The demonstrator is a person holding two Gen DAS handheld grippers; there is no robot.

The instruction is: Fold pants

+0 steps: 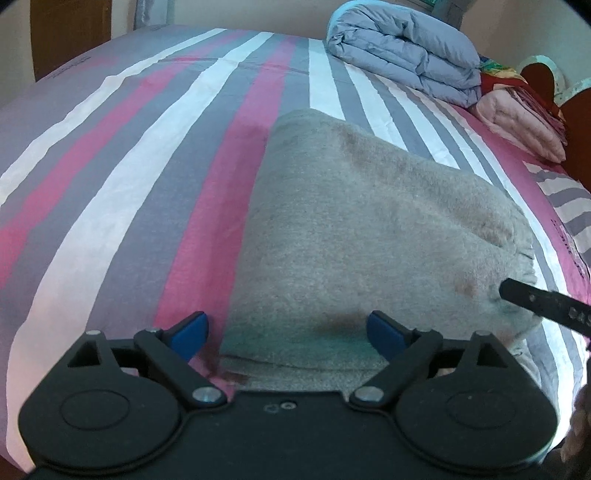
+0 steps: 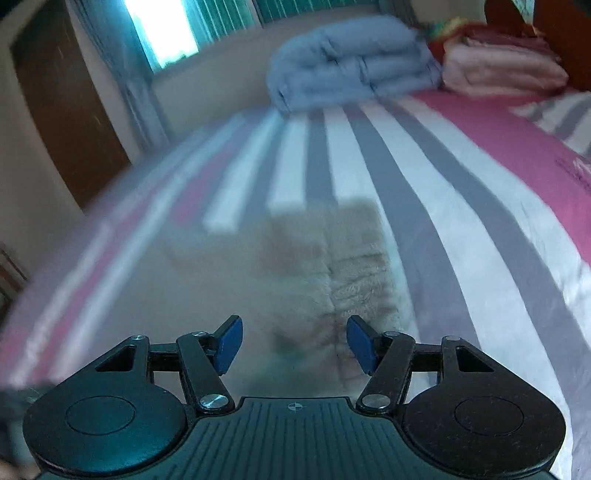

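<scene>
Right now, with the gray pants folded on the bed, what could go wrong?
The pants look folded, but both grippers are open over them. The left gripper's fingers straddle the near edge, so pulling away might snag it and undo the fold. The right gripper shows in a blurred picture; a fast move could drag the fabric across the striped sheet.

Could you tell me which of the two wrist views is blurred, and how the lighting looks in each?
Left wrist view: sharp and dim, with fisheye bending of the striped bedsheet around the grey pants. Right wrist view: motion-smeared pants and folded quilt, and a blown-out window.
</scene>
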